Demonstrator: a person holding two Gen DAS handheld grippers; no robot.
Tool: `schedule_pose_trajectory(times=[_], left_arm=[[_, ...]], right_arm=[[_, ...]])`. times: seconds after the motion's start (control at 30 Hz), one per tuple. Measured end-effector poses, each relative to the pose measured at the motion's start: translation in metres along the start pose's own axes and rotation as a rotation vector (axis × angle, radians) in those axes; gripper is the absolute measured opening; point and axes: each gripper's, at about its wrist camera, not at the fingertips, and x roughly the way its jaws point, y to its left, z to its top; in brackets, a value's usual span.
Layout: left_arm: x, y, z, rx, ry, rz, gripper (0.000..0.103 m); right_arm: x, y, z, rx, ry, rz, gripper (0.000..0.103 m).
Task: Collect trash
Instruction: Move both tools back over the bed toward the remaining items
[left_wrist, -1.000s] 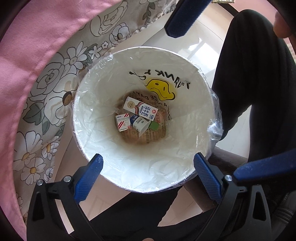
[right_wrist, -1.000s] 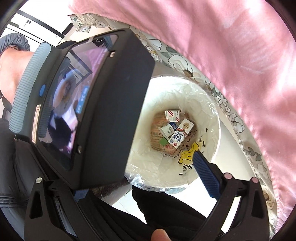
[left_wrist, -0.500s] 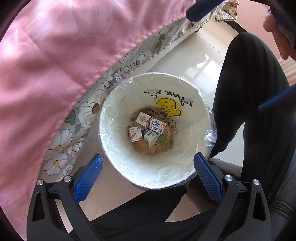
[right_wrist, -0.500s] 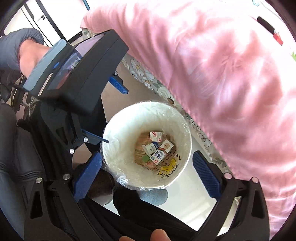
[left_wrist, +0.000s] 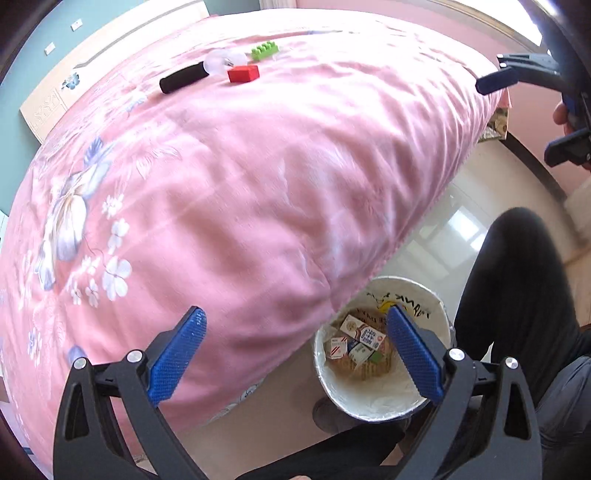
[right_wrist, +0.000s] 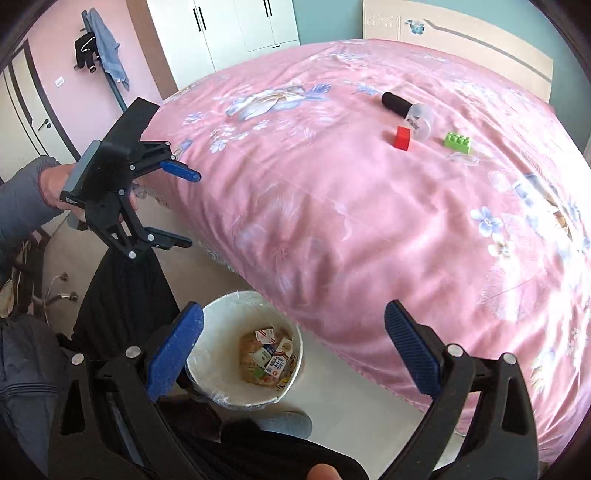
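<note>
Could easily grab the red block (right_wrist: 402, 137) or green brick (right_wrist: 458, 142) by mistake since sitting right beside the clear cup (right_wrist: 419, 117) on the bed (right_wrist: 332, 206), both left gripper (left_wrist: 295, 350) and right gripper (right_wrist: 295, 350) wide open, holding nothing, bin (right_wrist: 221, 384) below with cartons (right_wrist: 273, 354) inside.

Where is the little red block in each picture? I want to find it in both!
Left wrist view: the red block lies near the top, left of centre, on the pink bedspread.
Right wrist view: the red block lies upper right of centre on the bedspread.
Shared landmark: the green toy brick close beside it, and the black tube.
</note>
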Motion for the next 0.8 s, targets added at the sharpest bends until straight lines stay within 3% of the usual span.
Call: schedule_pose_trajectory(times=[0.2,0.33,0.63,0.8], left_arm=[[-0.024,0.036,0.045,0.018,-0.077,0.061,0.099],[-0.022,0.058,0.070,0.061,-0.081,0.071,0.099],[0.006,0.096,0.148,0.214,-0.130,0.076,0.100],[0.039,0.128,0.194,0.278,-0.098,0.069,0.100]], right_arm=[[-0.020,-0.025,0.007,-0.051,-0.039,-0.044,0.096],[-0.025,-0.039,0.015,-0.101,-0.053,-0.039,0.096],[0.010,-0.098,0.060,-0.212,0.006,-0.068,0.096],[0.036,-0.147,0.095,-0.213,0.029,-0.107,0.096]])
